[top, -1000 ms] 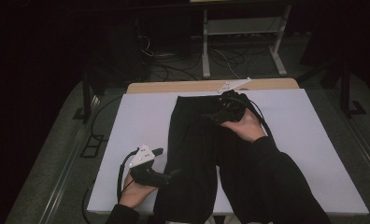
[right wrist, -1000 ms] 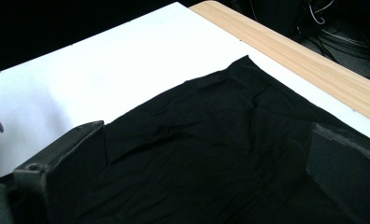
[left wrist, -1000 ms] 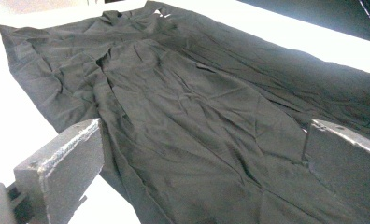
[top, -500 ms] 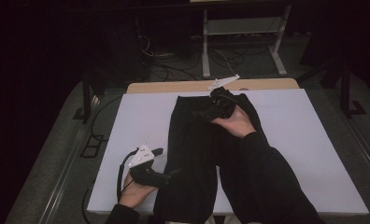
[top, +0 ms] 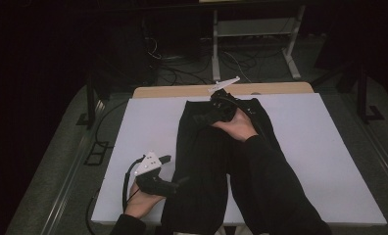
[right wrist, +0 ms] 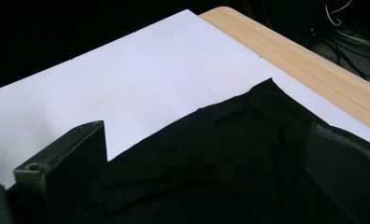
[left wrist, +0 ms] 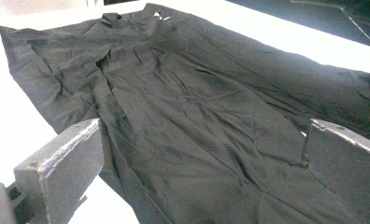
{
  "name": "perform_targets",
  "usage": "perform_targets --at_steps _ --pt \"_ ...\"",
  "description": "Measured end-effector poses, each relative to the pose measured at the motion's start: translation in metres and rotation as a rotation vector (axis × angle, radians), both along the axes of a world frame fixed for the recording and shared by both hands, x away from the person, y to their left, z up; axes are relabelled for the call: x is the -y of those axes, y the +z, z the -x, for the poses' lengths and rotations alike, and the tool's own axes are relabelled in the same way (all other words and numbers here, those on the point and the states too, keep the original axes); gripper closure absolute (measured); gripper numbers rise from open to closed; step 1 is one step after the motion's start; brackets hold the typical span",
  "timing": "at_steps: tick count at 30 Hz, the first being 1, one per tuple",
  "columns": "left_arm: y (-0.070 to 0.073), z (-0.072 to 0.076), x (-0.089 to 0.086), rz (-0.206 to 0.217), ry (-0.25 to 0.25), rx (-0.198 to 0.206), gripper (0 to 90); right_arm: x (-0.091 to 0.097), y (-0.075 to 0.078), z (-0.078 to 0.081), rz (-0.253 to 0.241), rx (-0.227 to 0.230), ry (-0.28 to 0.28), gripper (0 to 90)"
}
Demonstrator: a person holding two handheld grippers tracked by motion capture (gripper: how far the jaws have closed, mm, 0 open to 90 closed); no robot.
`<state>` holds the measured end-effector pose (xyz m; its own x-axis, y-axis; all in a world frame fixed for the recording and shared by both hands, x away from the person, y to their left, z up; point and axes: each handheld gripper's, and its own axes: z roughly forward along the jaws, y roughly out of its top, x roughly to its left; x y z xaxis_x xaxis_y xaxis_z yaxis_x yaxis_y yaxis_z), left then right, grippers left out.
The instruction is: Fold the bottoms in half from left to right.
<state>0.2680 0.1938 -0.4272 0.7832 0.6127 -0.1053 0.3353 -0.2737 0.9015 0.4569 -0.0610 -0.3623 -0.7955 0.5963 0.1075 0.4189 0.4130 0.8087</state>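
A pair of black trousers (top: 202,147) lies flat along the middle of the white-covered table (top: 324,147), waistband at the far end. My left gripper (top: 175,170) rests near the front left, jaws open and pointing at the near trouser leg's left edge. In the left gripper view the trousers (left wrist: 188,93) spread out beyond the open left gripper (left wrist: 204,126). My right gripper (top: 202,111) is open over the far end of the trousers. In the right gripper view the right gripper (right wrist: 206,126) hovers above the cloth's far left corner (right wrist: 239,154), nothing between its jaws.
The white cover (right wrist: 127,70) leaves a strip of wooden tabletop (right wrist: 314,60) bare along the far edge. Behind the table stand a white metal frame (top: 251,29) and loose cables (top: 182,73) on the dark floor. A sleeved forearm (top: 275,191) lies over the right trouser leg.
My right gripper has slid left along the far end of the trousers. The left gripper has stayed where it was.
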Motion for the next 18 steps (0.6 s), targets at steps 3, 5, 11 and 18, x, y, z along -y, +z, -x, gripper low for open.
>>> perform_targets --at_steps 3,5,11,18 --pt "0.0 0.0 0.0 0.0 -0.001 0.0 0.0 -0.006 -0.004 -0.004 -0.004 0.001 -0.003 0.0" --pt "0.0 0.0 0.0 0.001 -0.001 0.0 0.0 -0.009 -0.006 -0.005 -0.009 0.016 -0.011 0.0" --pt "0.0 0.0 -0.001 0.002 -0.002 0.002 0.0 -0.02 -0.013 -0.01 -0.016 0.018 -0.03 0.0" --pt "0.0 0.0 -0.001 0.007 -0.005 0.002 0.0 -0.032 -0.02 -0.018 -0.017 0.012 -0.045 0.0"
